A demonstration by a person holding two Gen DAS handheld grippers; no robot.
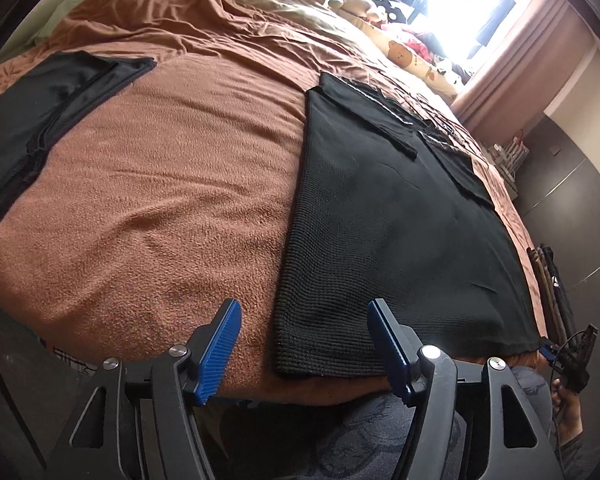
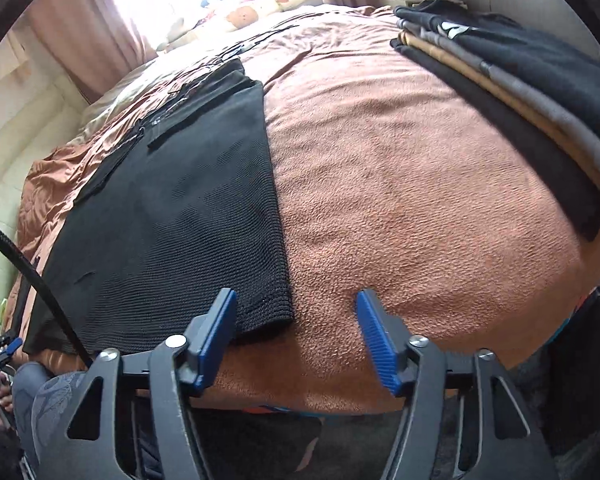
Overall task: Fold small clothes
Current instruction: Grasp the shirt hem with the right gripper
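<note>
A black knit garment (image 1: 388, 232) lies flat on the brown blanket (image 1: 160, 200), with its sleeves folded in across the far end. My left gripper (image 1: 304, 340) is open above the garment's near left corner, and nothing sits between its blue pads. In the right wrist view the same garment (image 2: 172, 220) fills the left half. My right gripper (image 2: 296, 328) is open at the garment's near right corner, its left pad over the hem and its right pad over bare blanket (image 2: 420, 200).
A folded black piece (image 1: 40, 120) lies on the blanket at the far left. A stack of folded clothes (image 2: 520, 92) sits at the right edge of the bed. Pillows and soft toys (image 1: 400, 44) line the window side. A hand (image 1: 568, 404) holds the other gripper.
</note>
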